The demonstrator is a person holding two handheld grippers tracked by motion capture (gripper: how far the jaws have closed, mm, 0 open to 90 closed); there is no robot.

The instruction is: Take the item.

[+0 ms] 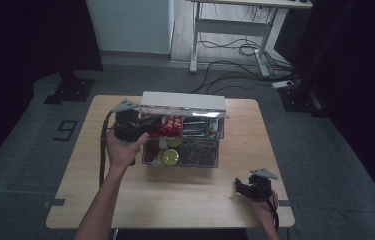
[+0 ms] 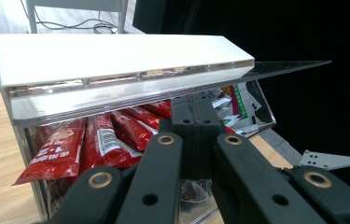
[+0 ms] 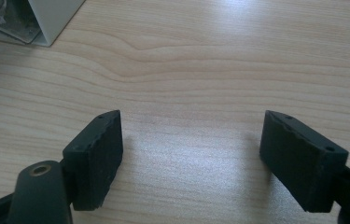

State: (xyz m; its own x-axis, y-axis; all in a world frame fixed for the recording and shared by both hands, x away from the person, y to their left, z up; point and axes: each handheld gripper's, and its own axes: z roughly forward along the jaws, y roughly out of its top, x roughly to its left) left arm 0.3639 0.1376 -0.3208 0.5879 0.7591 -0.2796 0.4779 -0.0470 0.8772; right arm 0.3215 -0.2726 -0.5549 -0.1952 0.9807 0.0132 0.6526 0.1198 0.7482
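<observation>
A clear compartmented box stands at the middle back of the wooden table, its white lid tilted up at the rear. Red sachets fill its back left part, and yellow-green round items lie in front of them. My left gripper reaches in from the box's left side. In the left gripper view its jaws are shut together under the lid, beside the red sachets, with nothing visible between them. My right gripper rests open over bare wood at the front right.
The box's front right compartment holds a pile of clear packets. A corner of the box lies far ahead of the right gripper. On the floor behind the table are a desk frame, loose cables and dark stand bases.
</observation>
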